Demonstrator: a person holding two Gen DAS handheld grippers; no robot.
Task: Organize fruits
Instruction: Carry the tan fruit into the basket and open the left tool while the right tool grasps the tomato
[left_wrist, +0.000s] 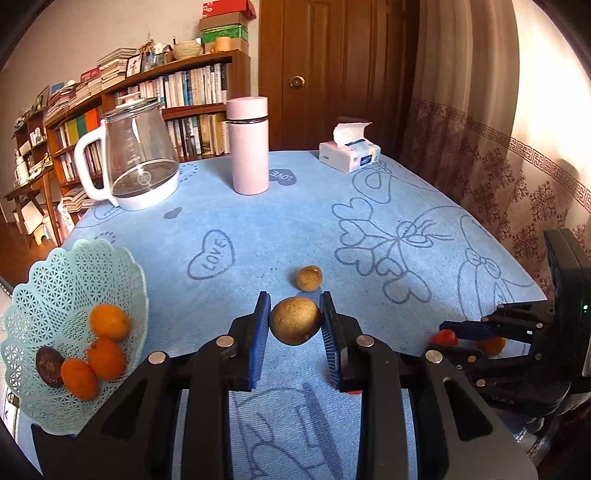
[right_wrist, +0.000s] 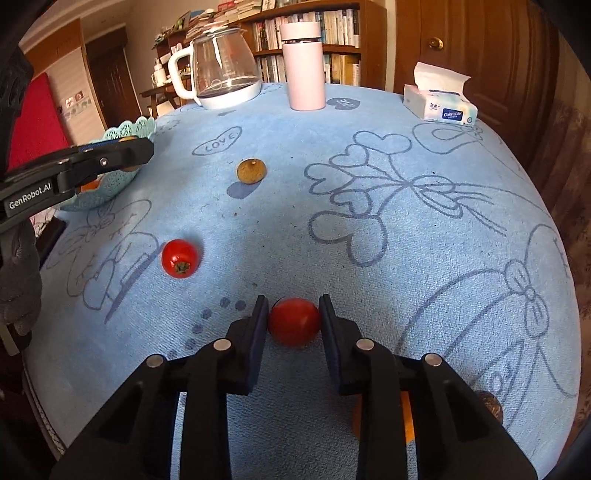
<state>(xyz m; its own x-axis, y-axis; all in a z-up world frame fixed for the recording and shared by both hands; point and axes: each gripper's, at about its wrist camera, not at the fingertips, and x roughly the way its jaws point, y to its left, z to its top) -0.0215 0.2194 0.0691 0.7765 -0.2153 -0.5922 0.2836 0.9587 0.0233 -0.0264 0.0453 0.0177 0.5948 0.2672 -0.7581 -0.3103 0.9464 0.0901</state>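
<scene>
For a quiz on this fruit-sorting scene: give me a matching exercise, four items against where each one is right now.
Items
1. brown fruit
2. red tomato
3. orange fruits
4. pink bottle

Places
A. in the mint lattice basket
B. standing at the far side of the table, beside the glass kettle
C. between the fingers of the left gripper
D. between the fingers of the right gripper

Pairs: 1-C, 2-D, 3-A, 4-B
</scene>
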